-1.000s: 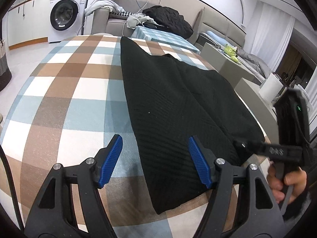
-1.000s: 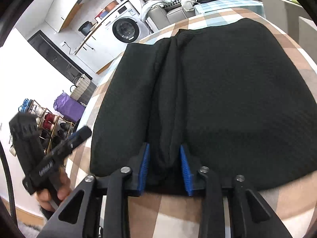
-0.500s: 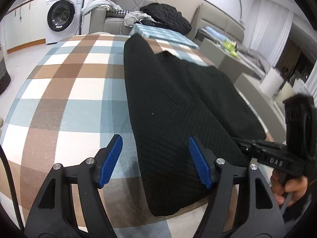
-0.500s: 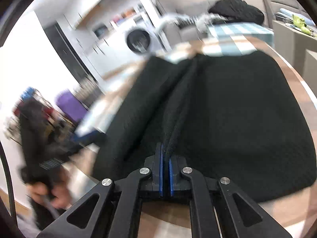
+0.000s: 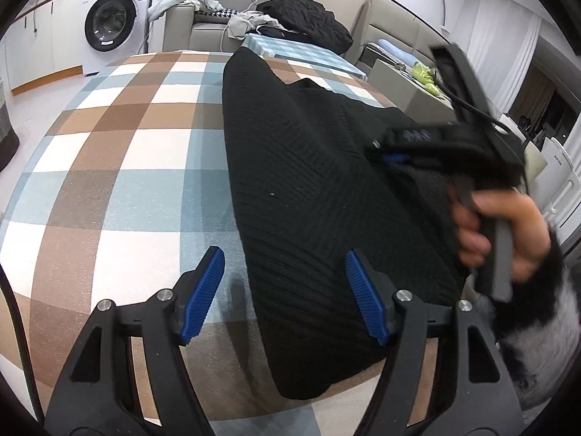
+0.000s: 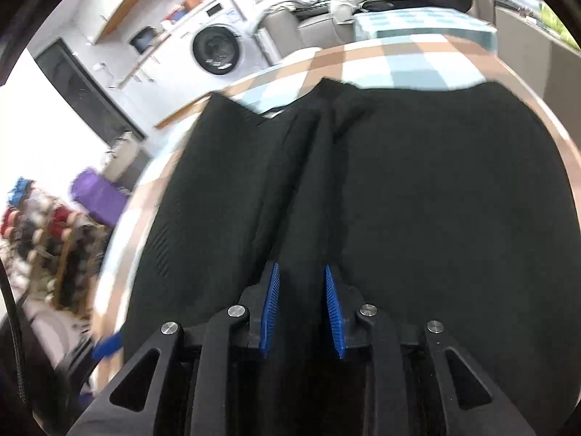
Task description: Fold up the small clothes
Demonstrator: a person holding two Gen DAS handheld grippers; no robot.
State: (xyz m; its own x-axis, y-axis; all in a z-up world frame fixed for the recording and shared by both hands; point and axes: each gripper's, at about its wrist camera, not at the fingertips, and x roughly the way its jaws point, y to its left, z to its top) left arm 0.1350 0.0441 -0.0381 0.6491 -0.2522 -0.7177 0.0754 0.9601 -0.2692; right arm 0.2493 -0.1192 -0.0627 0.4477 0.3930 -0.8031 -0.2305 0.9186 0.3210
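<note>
A black knit garment (image 5: pixel 308 181) lies on the checked tablecloth (image 5: pixel 127 145), long and narrowing toward the far end. My left gripper (image 5: pixel 287 290) is open and hovers over the garment's near left edge, holding nothing. My right gripper (image 6: pixel 301 309) has its blue pads partly apart around a raised ridge of the black garment (image 6: pixel 417 200). In the left wrist view the right gripper (image 5: pixel 399 156) shows lifted above the garment's right side, held by a hand (image 5: pixel 501 229).
A washing machine (image 5: pixel 112 18) stands at the back left. A sofa with a pile of clothes (image 5: pixel 301 18) lies beyond the table. A grey cabinet (image 5: pixel 410 83) is at the right. A shelf rack (image 6: pixel 43 247) stands left of the table.
My right gripper closed on a fold of the garment, then opened partway and has lifted and moved over the garment's right side. The left gripper has stayed open in place.
</note>
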